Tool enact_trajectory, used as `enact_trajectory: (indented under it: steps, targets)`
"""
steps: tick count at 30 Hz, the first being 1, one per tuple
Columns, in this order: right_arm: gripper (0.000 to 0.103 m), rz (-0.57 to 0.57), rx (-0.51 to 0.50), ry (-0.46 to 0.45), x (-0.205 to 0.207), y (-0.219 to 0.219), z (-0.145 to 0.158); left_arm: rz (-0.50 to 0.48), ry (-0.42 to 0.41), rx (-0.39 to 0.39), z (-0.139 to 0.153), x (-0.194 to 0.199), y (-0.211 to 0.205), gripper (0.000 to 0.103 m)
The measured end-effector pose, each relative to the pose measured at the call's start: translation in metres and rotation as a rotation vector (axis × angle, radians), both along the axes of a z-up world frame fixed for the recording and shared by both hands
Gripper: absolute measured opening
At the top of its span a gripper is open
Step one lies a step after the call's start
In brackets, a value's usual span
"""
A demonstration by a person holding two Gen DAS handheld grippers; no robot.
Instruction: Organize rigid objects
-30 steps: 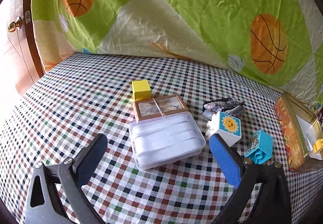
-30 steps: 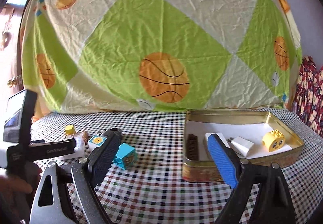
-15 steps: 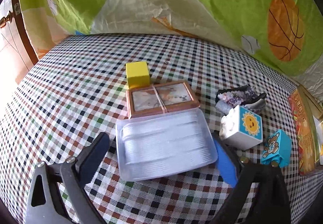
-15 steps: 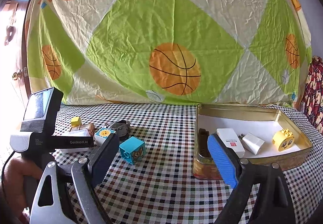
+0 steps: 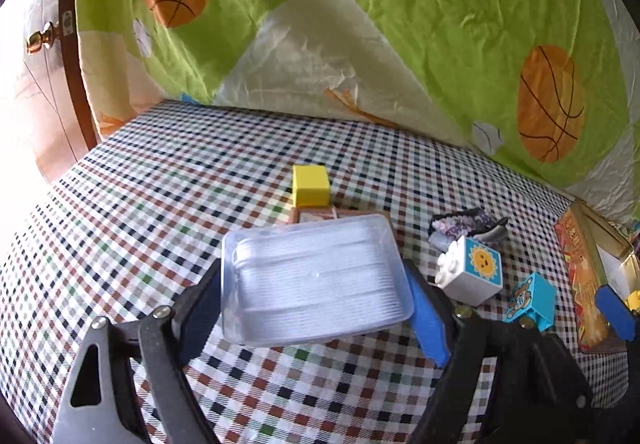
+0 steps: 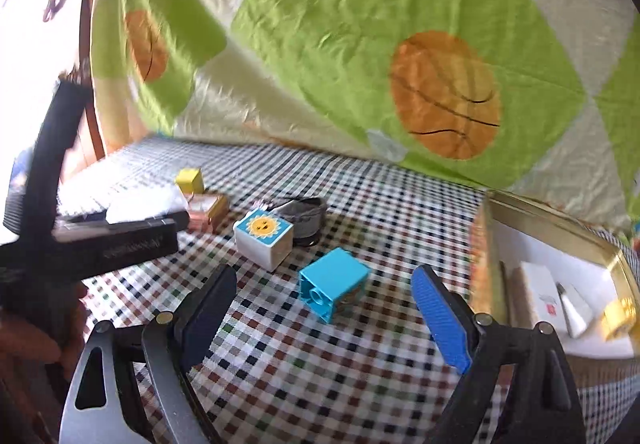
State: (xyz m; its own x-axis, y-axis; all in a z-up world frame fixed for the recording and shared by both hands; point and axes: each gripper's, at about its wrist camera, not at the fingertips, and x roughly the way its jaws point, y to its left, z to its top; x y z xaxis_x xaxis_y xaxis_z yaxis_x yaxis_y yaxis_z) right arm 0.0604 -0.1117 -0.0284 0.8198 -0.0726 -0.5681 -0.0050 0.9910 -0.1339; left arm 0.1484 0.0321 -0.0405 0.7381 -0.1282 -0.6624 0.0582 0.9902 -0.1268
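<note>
The clear plastic box [image 5: 316, 280] sits between the left gripper [image 5: 316, 308] pads, whose jaws are closing against its sides, just in front of the brown framed box [image 5: 316, 213] and yellow cube [image 5: 310, 185]. Right of it, the right gripper [image 6: 324, 304] stands released around the blue block [image 6: 332, 282] on the tabletop [image 5: 160, 183], near the gold tin [image 6: 560, 228].

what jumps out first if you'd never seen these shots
The clear plastic box fills the centre of the left wrist view, between the closing left gripper pads, which sit at its sides. Behind everything hangs a loud green basketball sheet. In the right wrist view, a turquoise block lies ahead of the open right gripper.
</note>
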Motion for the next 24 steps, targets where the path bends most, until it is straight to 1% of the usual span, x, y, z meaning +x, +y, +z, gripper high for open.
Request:
enact_trajectory:
  steps: [2, 5, 6, 8, 9, 11, 12, 13, 14, 15, 17, 20, 22, 24]
  targets:
    - [0.091, 0.002, -0.018, 0.033, 0.014, 0.001, -0.004, 0.013, -0.018, 0.001, 0.003, -0.002, 0.005, 0.083]
    - [0.09, 0.015, 0.008, 0.1, 0.032, -0.004, -0.012, 0.018, -0.03, -0.008, 0.007, -0.003, 0.011, 0.083]
    - [0.083, 0.02, 0.014, 0.128, 0.039, -0.005, -0.015, 0.017, -0.031, -0.013, 0.007, 0.0, 0.011, 0.083]
    - [0.072, 0.017, 0.018, 0.18, 0.05, -0.006, -0.021, 0.006, -0.035, -0.033, 0.012, -0.007, 0.015, 0.083]
    - [0.069, 0.016, 0.038, 0.208, 0.054, -0.009, -0.025, 0.0, -0.037, -0.043, 0.012, -0.007, 0.016, 0.083]
    - [0.068, 0.0, 0.093, 0.263, 0.062, -0.019, -0.032, -0.005, -0.039, -0.048, 0.013, -0.007, 0.018, 0.083]
    - [0.068, 0.001, 0.131, 0.262, 0.062, -0.025, -0.032, -0.003, -0.039, -0.044, 0.014, -0.008, 0.018, 0.084]
    - [0.066, -0.001, 0.146, 0.258, 0.061, -0.028, -0.031, -0.003, -0.038, -0.041, 0.014, -0.009, 0.019, 0.084]
    - [0.06, -0.012, 0.128, 0.257, 0.06, -0.027, -0.031, -0.003, -0.034, -0.042, 0.014, -0.009, 0.018, 0.084]
    - [0.049, -0.016, 0.107, 0.253, 0.058, -0.026, -0.03, -0.005, -0.031, -0.045, 0.013, -0.009, 0.018, 0.084]
    - [0.049, 0.001, 0.108, 0.254, 0.054, -0.026, -0.029, -0.006, -0.023, -0.05, 0.011, -0.008, 0.016, 0.084]
    - [0.049, 0.004, 0.16, 0.235, 0.041, -0.033, -0.025, 0.0, -0.023, -0.048, 0.009, -0.006, 0.015, 0.084]
    - [0.049, 0.023, 0.199, 0.173, 0.024, -0.038, -0.016, 0.0, -0.031, -0.057, 0.009, -0.006, 0.015, 0.084]
    - [0.049, 0.035, 0.195, 0.073, 0.002, -0.039, -0.002, -0.01, -0.056, -0.064, 0.012, -0.009, 0.015, 0.084]
